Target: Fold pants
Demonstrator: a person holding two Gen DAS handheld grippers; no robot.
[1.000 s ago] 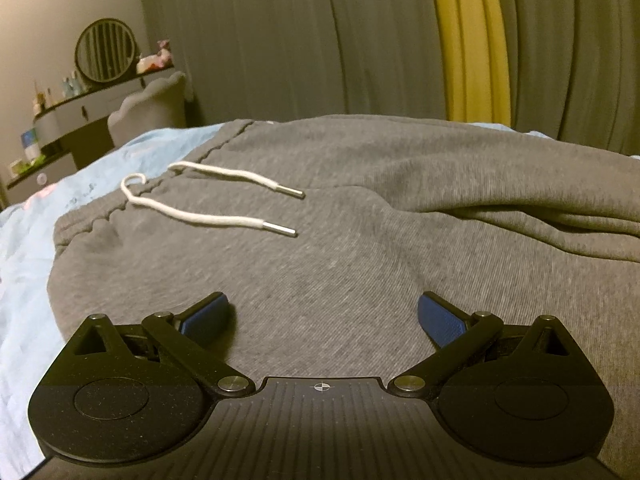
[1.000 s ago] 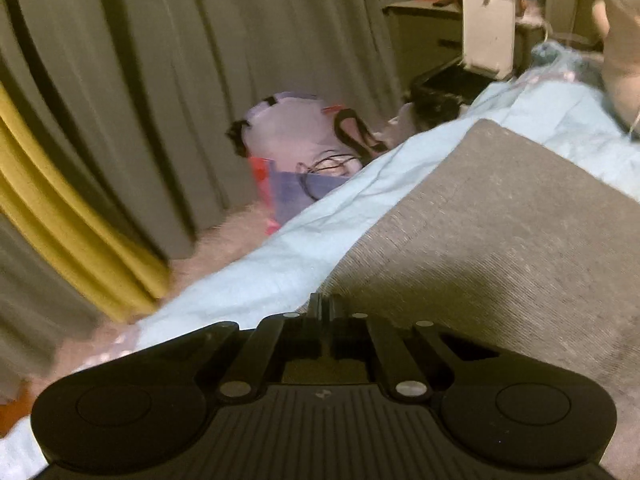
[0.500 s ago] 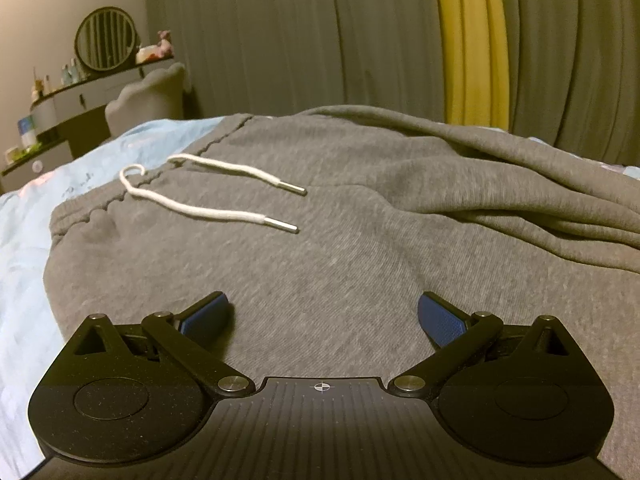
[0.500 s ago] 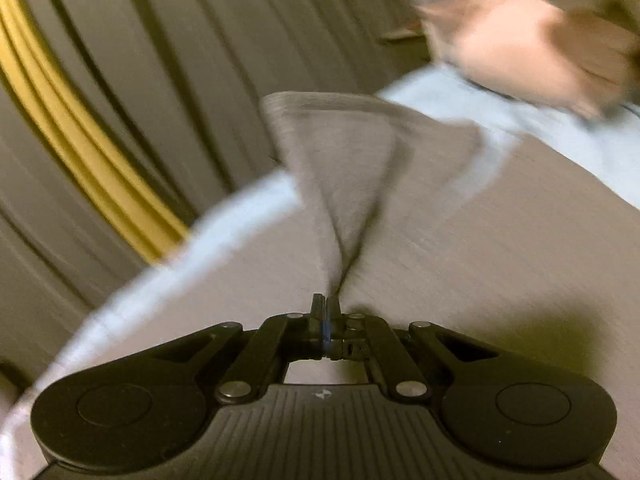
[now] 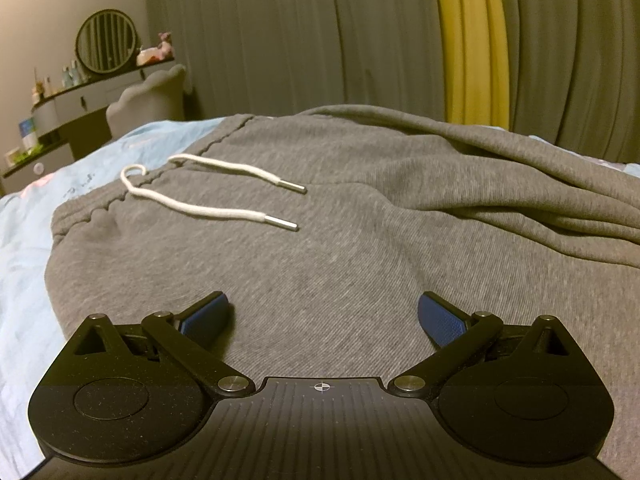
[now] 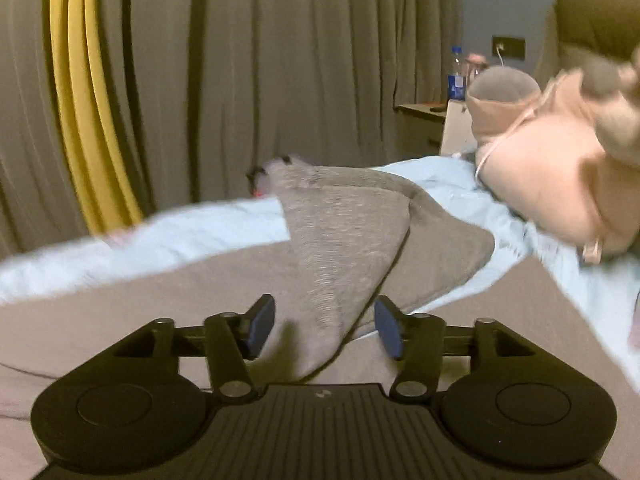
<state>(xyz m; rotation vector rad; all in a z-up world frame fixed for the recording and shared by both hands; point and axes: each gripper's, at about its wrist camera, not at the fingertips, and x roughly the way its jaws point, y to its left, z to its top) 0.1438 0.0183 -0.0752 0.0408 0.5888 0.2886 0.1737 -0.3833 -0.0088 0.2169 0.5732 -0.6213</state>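
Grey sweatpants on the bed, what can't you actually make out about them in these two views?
- Grey sweatpants, left wrist view: leg ends cut off by the right edge.
- Folded-over grey leg, right wrist view: its tip hidden behind the right hand-held gripper; motion blur.
- White drawstring: knot too small to tell.
- Light blue sheet: blurred.

- The left gripper [image 5: 322,316] points forward and slightly down, its jaws spread wide, the blue pads [image 5: 440,318] far apart and pressing on nothing.
- The right gripper [image 6: 325,326] also tilts downward; its jaws have just been opening and now stand partly apart.
- A fold of the grey pants [image 6: 340,264] lies between the right blue pads [image 6: 260,326], but neither one presses on it.
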